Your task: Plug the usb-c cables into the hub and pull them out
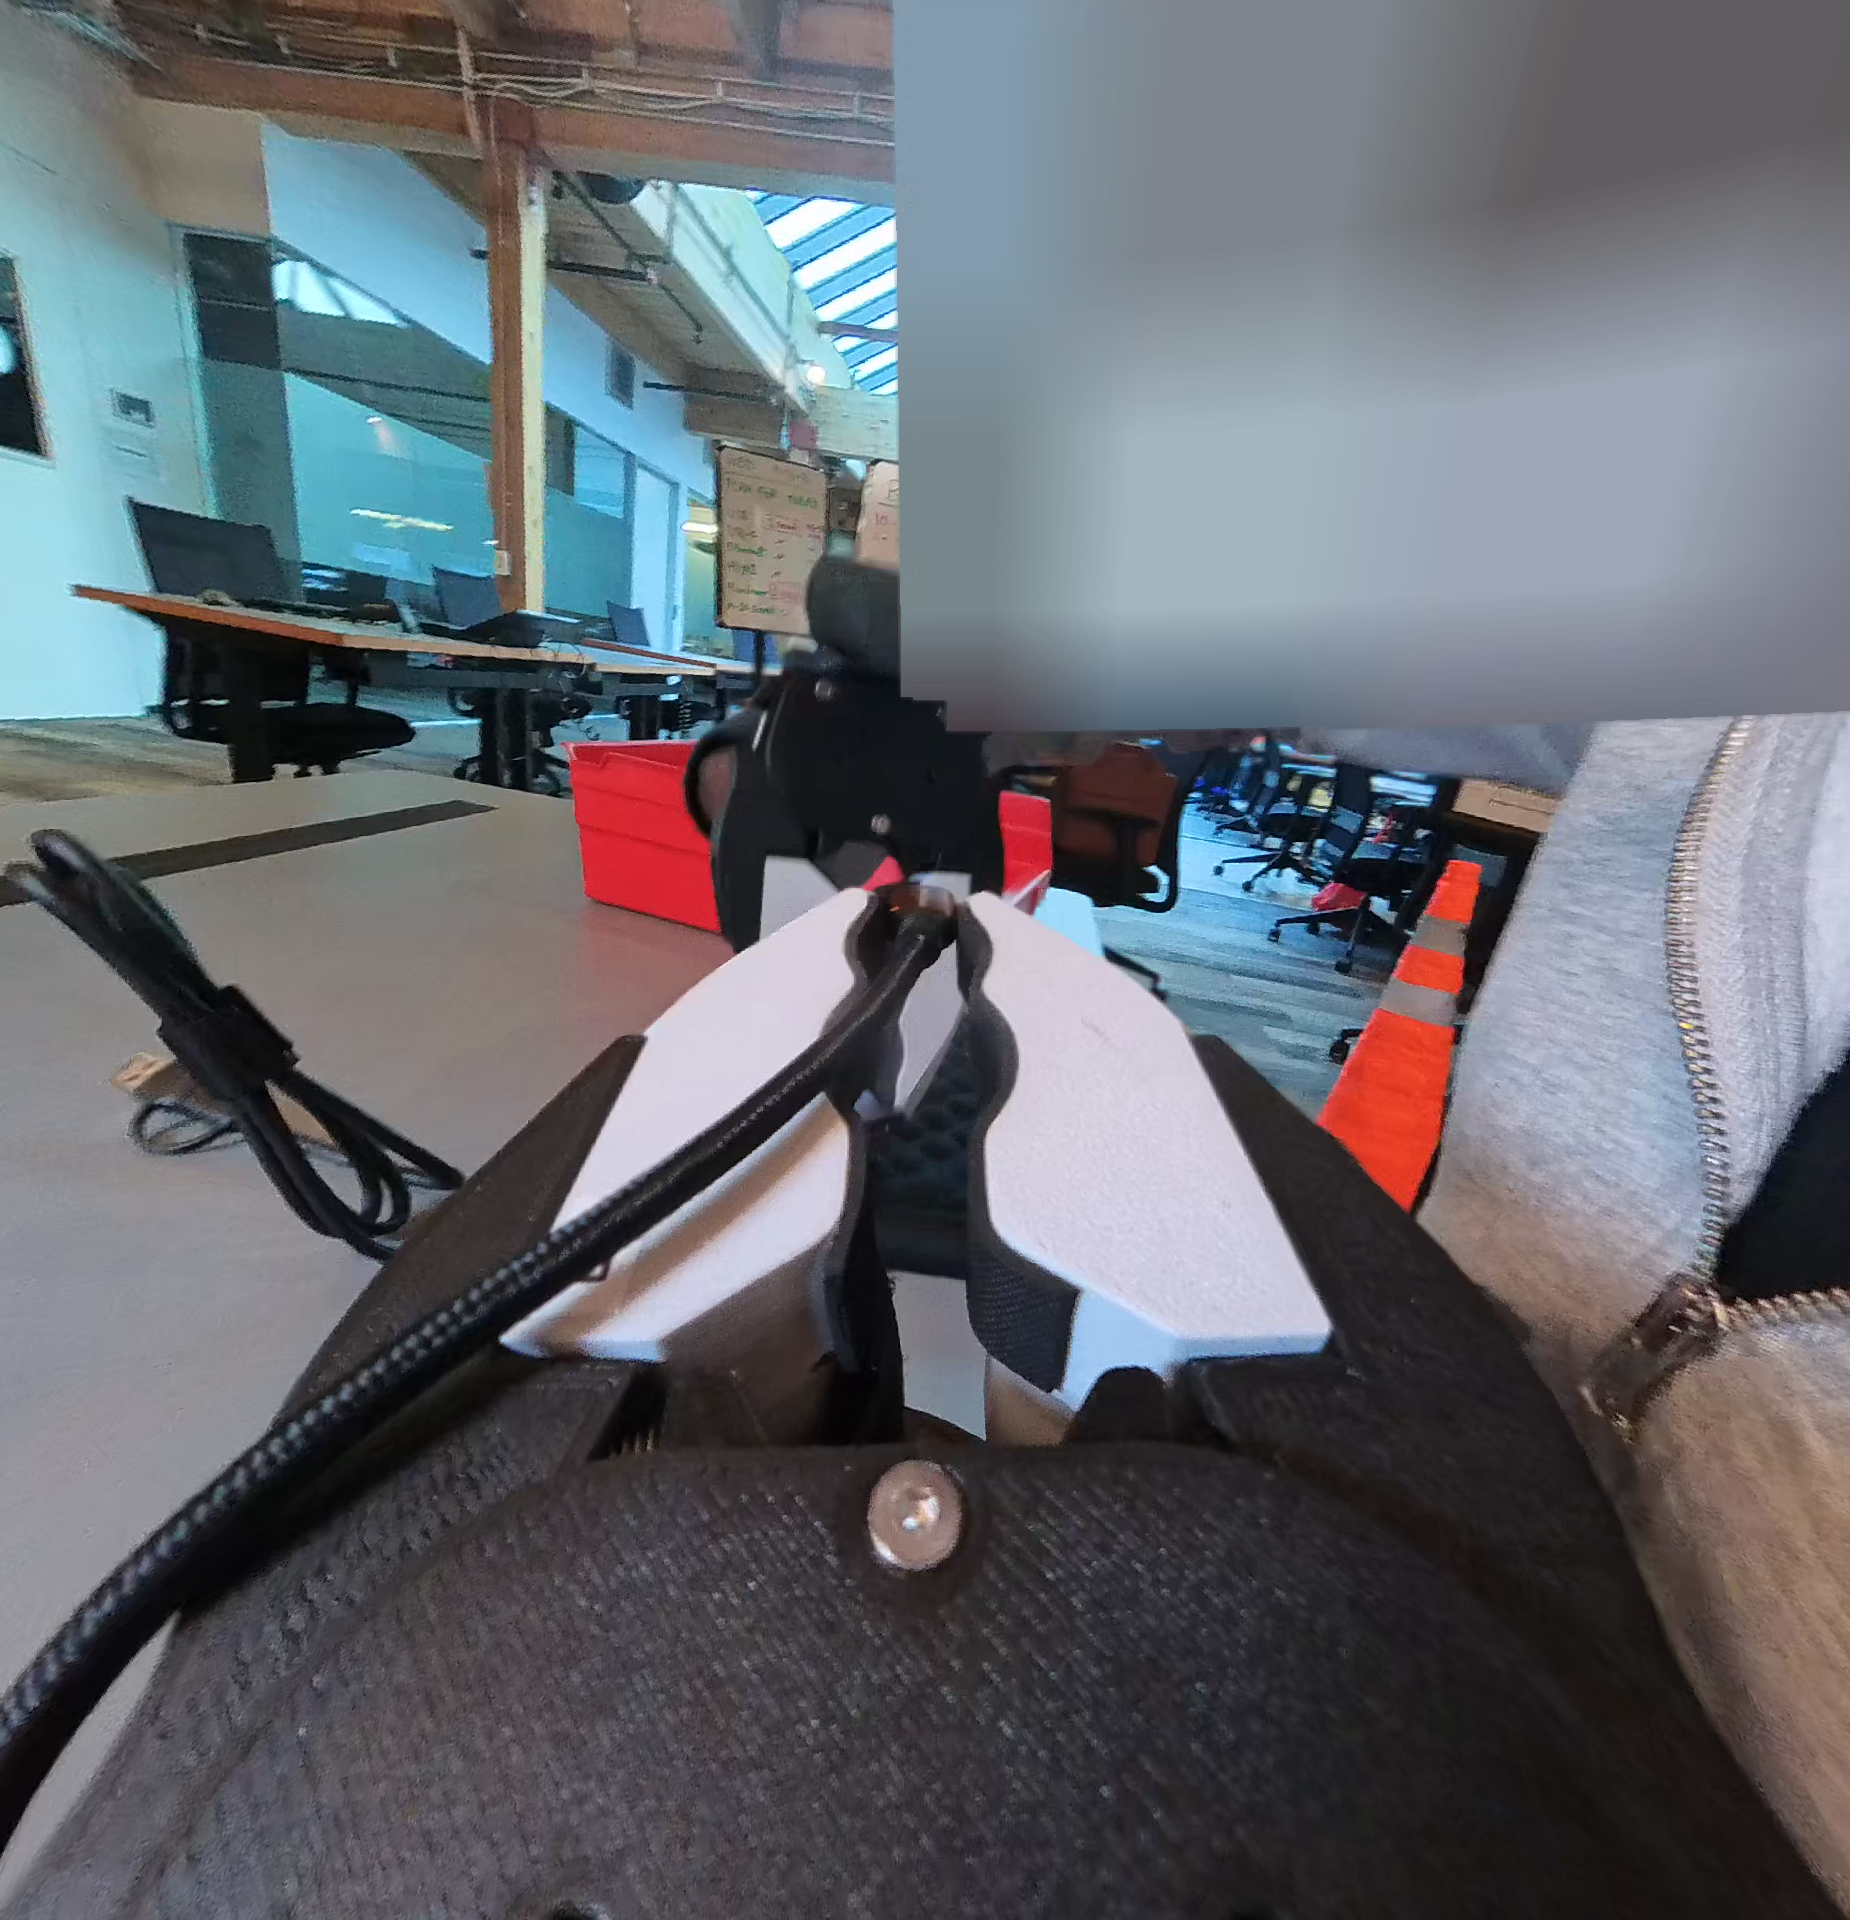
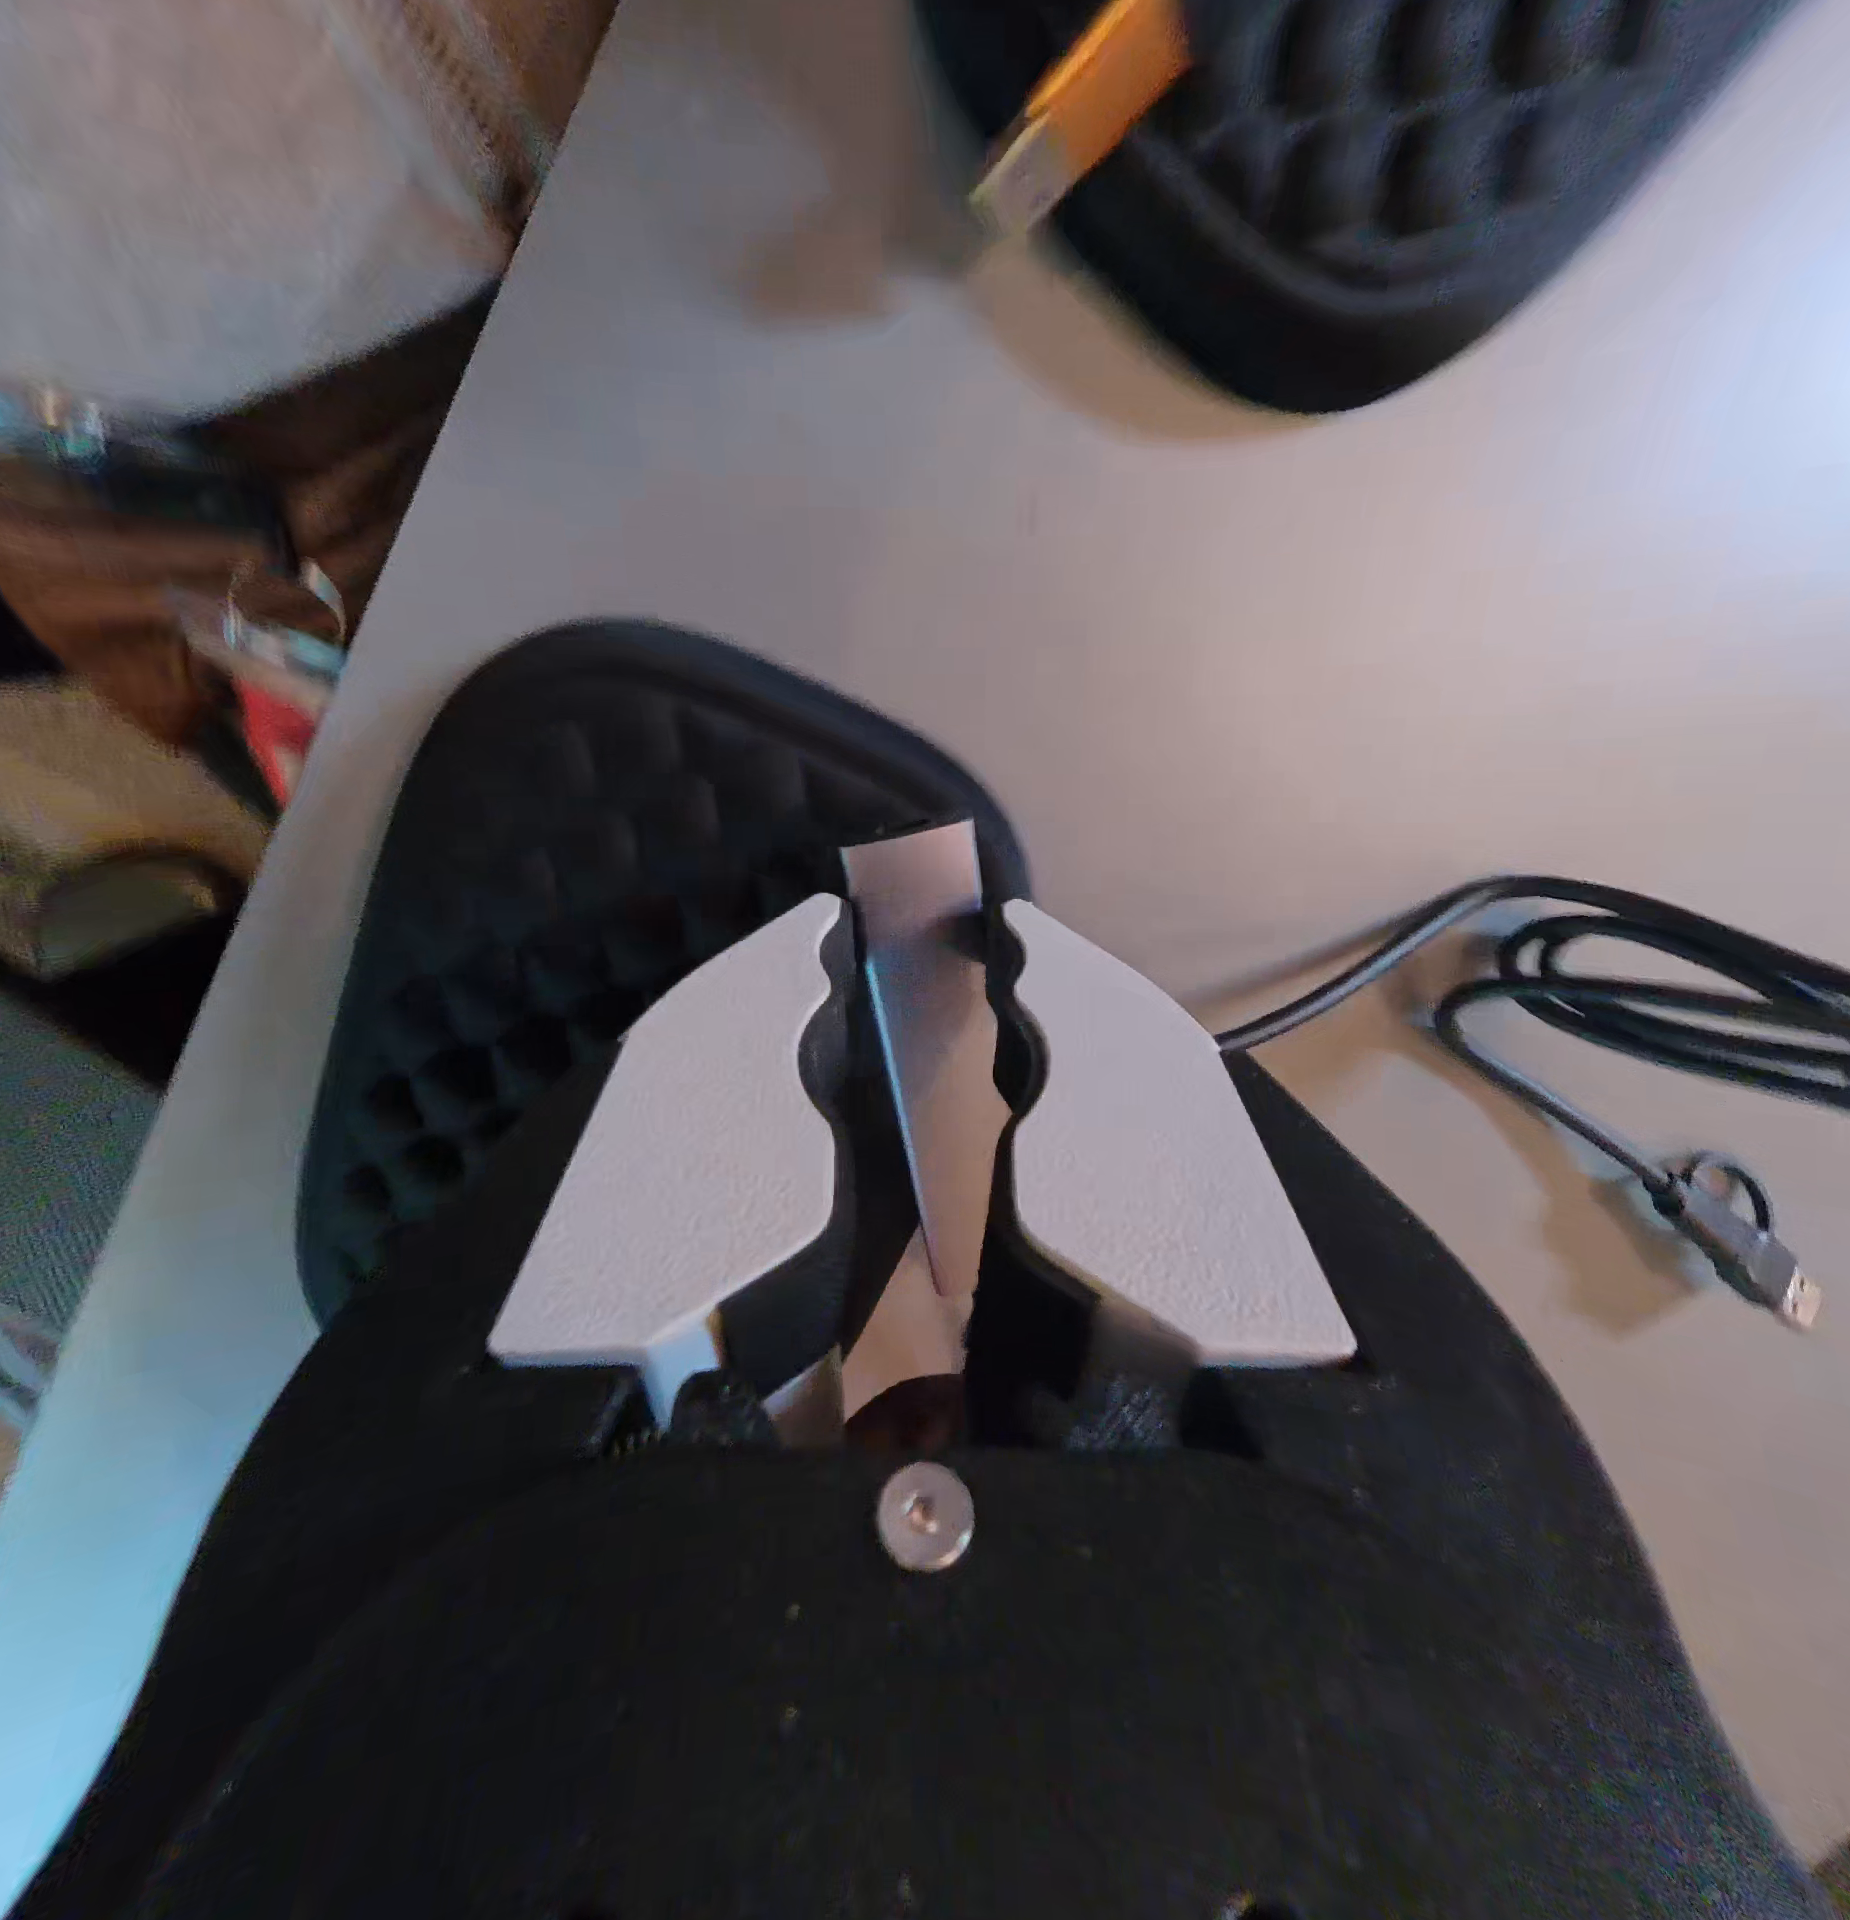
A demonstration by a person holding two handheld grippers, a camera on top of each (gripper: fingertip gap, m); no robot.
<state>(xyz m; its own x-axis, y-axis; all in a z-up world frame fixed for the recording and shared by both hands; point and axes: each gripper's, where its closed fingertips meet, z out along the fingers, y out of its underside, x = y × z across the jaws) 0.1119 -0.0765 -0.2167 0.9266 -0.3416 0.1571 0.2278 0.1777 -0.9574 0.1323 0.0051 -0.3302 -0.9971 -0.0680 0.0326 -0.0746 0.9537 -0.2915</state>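
An open office lies behind the grey desk (image 1: 401, 935). The left hand-held gripper (image 1: 916, 914) pinches the braided cable (image 1: 692, 1164) at its stiff plug, the best hold. The right hand-held gripper (image 2: 921, 935) clamps the hub (image 2: 916, 997), a light, slick metal slab.

The left gripper (image 1: 936, 914) is level above the table, fingertips closed on a braided cable. The right gripper (image 2: 921, 935) tilts downward, clamping a flat metal piece.
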